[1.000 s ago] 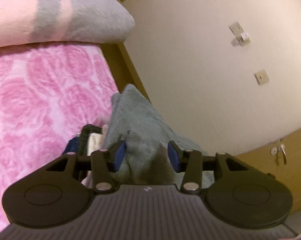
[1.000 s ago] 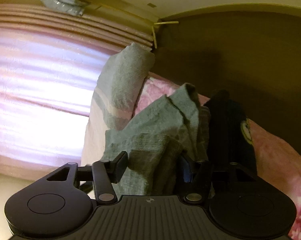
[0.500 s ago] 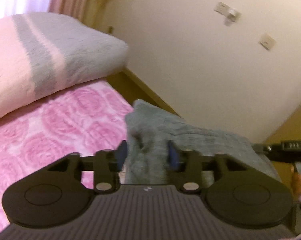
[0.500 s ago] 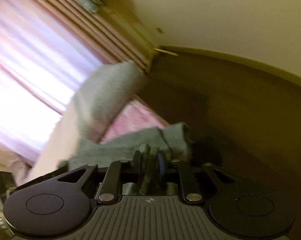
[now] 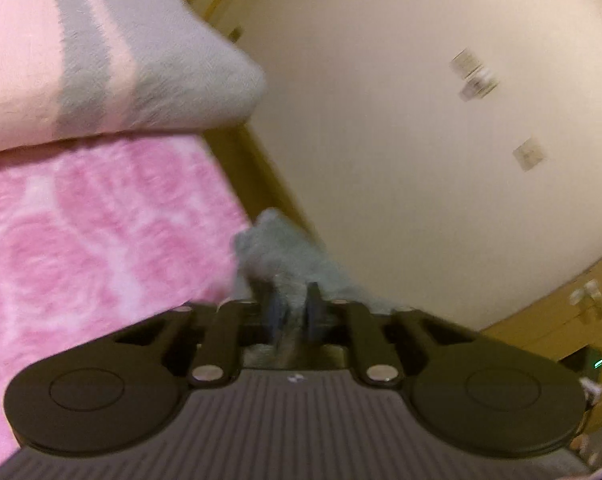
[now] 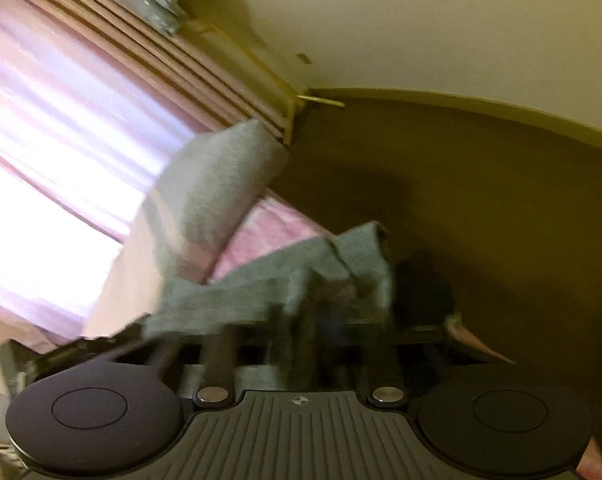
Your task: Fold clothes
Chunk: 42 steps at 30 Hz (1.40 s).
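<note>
A: Left gripper (image 5: 292, 312)?
B: Jaws pressed close on a bunch of the grey-green garment (image 5: 279, 256). The cloth is lifted just off the right edge of the pink rose blanket (image 5: 93, 240), below the striped pillow (image 5: 101, 52).
A: Right gripper (image 6: 321, 328)?
B: Blurry; it looks pinched on the same garment (image 6: 261, 284), cloth bunched between the jaws, held up over the blanket's far edge near the pillow (image 6: 217, 188) and curtain (image 6: 69, 128).
A: Handling?
B: I'd guess soft, light and limp, so it sags between the holds. A thick bunch can slip; better to take hold at a hem or corner, hands spread apart.
</note>
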Tool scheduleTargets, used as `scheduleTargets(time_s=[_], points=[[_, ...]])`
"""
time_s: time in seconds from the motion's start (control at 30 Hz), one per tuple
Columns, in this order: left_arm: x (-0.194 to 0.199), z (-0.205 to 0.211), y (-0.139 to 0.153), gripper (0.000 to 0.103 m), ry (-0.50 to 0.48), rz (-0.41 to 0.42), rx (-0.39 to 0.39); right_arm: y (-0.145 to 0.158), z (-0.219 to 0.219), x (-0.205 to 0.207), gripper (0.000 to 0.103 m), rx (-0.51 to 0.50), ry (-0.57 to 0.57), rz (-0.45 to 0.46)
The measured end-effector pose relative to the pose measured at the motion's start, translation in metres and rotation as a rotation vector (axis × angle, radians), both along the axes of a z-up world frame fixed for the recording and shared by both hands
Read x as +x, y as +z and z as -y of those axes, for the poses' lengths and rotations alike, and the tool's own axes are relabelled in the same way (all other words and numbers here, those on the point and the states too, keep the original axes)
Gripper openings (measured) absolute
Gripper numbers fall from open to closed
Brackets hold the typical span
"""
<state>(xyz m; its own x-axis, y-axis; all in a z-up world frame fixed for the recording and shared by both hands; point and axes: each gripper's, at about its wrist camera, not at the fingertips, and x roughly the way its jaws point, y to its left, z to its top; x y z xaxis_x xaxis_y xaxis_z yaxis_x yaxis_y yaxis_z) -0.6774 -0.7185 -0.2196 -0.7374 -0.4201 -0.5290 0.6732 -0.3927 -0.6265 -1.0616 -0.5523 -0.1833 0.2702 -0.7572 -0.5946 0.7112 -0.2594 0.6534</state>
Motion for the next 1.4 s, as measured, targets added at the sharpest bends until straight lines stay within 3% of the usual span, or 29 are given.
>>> scheduleTargets(time_s=[0.13,0.2,0.27,0.3,0.33,0.37,0.43,0.47,0.53,0.63,0.67,0.73,0.77,0.9,0.97,1.07,1.23,1.4], points=[[-0.009,-0.01,0.016,0.008,-0.063,-0.003,-0.18,0.02,-0.022,0.009,0.006,-0.128,-0.032,-0.089],[-0.018,-0.009,0.013,0.016,-0.068,0.096,-0.188,0.02,-0.026,0.011,0.006,-0.13,-0.064,-0.112],[-0.021,-0.007,0.007,0.029,-0.013,0.219,-0.158,0.01,-0.018,0.014,0.009,-0.048,-0.067,-0.102],[-0.02,-0.007,0.006,0.032,0.022,0.267,-0.152,0.005,-0.011,0.015,0.018,0.009,-0.063,-0.099],[-0.018,-0.007,0.005,0.033,0.057,0.314,-0.147,0.003,-0.009,0.017,0.048,0.049,-0.081,-0.118],[-0.015,-0.008,0.008,0.033,0.094,0.335,-0.145,0.007,-0.012,0.018,0.057,0.058,-0.12,-0.154],[-0.005,-0.016,0.021,0.028,0.146,0.345,-0.16,0.021,-0.022,0.022,0.057,0.025,-0.182,-0.231],[-0.004,-0.023,0.028,0.026,0.124,0.336,-0.16,0.028,-0.026,0.025,0.057,0.019,-0.195,-0.273],[-0.007,-0.039,0.04,0.007,0.054,0.32,-0.16,0.045,-0.035,0.038,0.057,-0.009,-0.182,-0.356],[-0.027,-0.072,0.053,0.007,-0.102,0.292,-0.192,0.061,-0.053,0.073,0.055,-0.055,-0.101,-0.464],[-0.035,-0.083,0.055,0.007,-0.148,0.29,-0.218,0.062,-0.056,0.086,0.044,-0.068,-0.068,-0.492],[-0.052,-0.098,0.05,0.007,-0.198,0.327,-0.282,0.055,-0.06,0.113,0.04,-0.073,0.008,-0.536],[-0.057,-0.1,0.042,0.007,-0.198,0.351,-0.276,0.047,-0.059,0.123,0.039,-0.06,0.039,-0.555],[-0.056,-0.091,-0.001,0.01,-0.156,0.421,-0.174,-0.002,-0.055,0.133,0.039,0.049,0.086,-0.596],[-0.053,-0.093,-0.005,0.01,-0.156,0.417,-0.174,-0.016,-0.056,0.126,0.039,0.07,0.066,-0.54],[-0.051,-0.098,0.006,0.011,-0.148,0.43,-0.183,-0.013,-0.056,0.123,0.039,0.077,0.05,-0.502],[-0.022,-0.104,0.033,0.01,-0.009,0.381,-0.15,0.005,-0.082,0.113,0.039,0.069,-0.029,-0.518],[-0.024,-0.144,0.056,0.01,-0.128,0.371,-0.203,0.03,-0.111,0.137,0.039,-0.038,0.015,-0.55]])
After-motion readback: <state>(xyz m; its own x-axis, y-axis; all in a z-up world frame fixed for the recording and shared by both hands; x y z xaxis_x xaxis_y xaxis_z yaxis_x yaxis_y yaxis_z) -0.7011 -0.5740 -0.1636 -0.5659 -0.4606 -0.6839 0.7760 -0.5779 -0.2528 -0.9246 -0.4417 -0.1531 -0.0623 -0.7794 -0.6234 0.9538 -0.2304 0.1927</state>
